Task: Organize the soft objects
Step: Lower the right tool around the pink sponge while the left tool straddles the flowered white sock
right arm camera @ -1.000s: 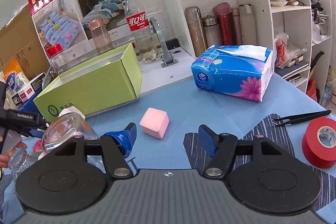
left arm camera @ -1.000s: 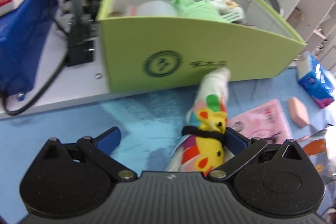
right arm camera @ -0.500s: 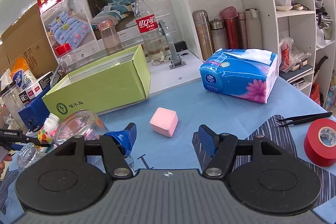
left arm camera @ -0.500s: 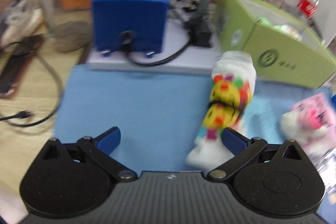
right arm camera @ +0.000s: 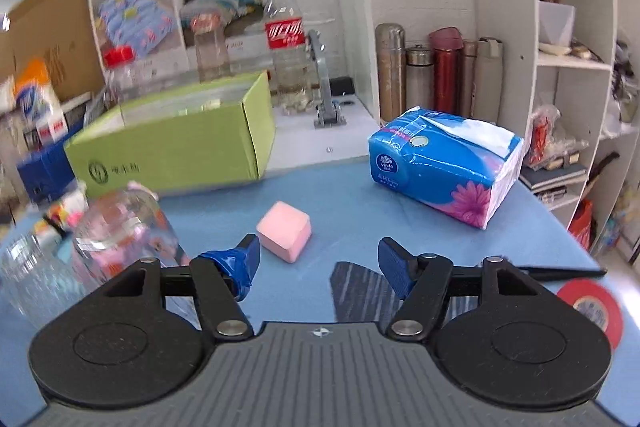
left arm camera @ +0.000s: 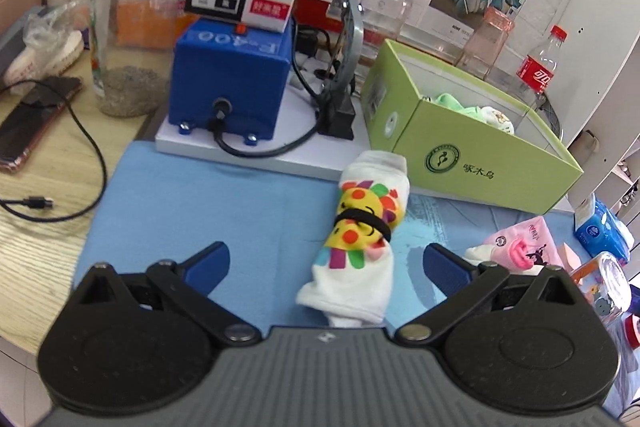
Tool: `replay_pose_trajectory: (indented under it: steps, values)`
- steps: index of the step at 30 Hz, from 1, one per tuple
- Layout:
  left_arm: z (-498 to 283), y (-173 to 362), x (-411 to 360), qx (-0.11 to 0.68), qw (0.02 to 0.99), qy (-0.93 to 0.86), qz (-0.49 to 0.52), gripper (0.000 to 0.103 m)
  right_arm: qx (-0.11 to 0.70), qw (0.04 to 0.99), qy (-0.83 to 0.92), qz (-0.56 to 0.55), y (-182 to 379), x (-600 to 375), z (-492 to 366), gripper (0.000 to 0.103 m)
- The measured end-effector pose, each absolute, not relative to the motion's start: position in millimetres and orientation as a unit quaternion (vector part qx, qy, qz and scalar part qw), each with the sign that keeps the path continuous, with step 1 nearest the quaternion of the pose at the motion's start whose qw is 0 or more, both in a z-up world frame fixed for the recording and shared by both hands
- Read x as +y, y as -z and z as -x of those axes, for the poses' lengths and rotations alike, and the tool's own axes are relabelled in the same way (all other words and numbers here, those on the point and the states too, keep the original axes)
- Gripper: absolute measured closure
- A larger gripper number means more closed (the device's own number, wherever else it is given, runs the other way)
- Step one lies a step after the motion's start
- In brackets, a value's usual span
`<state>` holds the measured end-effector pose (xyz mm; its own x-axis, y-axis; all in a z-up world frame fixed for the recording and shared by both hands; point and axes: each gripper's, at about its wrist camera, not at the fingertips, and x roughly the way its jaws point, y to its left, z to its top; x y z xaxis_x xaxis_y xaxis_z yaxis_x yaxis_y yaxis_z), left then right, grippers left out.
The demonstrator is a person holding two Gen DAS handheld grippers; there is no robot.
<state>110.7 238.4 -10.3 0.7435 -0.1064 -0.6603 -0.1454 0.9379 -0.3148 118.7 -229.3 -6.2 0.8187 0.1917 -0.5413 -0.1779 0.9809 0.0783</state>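
Observation:
A rolled white sock bundle [left arm camera: 360, 239] with a colourful sun print and a black band lies on the blue mat, between the fingers of my open left gripper [left arm camera: 326, 261], untouched by them. A green box [left arm camera: 472, 155] behind it holds green and white soft items [left arm camera: 472, 109]. A pink sock pack [left arm camera: 520, 243] lies to the right. My right gripper [right arm camera: 318, 261] is open and empty, just short of a pink sponge cube [right arm camera: 285, 231]. The green box [right arm camera: 176, 147] also shows in the right wrist view.
A blue machine [left arm camera: 232, 67] with cables and a tall jar [left arm camera: 132, 27] stand behind the mat. In the right wrist view are a tissue pack [right arm camera: 444, 171], glass jars [right arm camera: 120, 239] lying at left, red tape [right arm camera: 592, 307], tweezers [right arm camera: 560, 271], a cola bottle [right arm camera: 286, 43] and flasks [right arm camera: 436, 75].
My left gripper has pulled back and swung left, away from the green box; the sock bundle now lies on the mat between its fingers. My right gripper has moved closer to the pink sponge.

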Motion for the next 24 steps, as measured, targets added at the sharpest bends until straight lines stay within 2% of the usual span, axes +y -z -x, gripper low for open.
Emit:
replay_pose_trajectory:
  steps: [4,10,18,24]
  values:
    - [-119,18,235,0.377,0.911,-0.023,0.164,0.001,0.308,0.941,-0.124,0.06,13,-221,-143,0.052]
    - [-127,24,234,0.391,0.907,-0.024,0.151,0.001,0.338,0.924,-0.149,0.096,29,-201,-191,0.052]
    - [-141,29,231,0.403,0.903,-0.02,0.146,0.001,0.341,0.915,-0.201,0.08,29,-187,-202,0.051]
    - [-142,30,228,0.408,0.903,-0.016,0.134,0.001,0.345,0.917,-0.174,0.098,38,-185,-213,0.051]
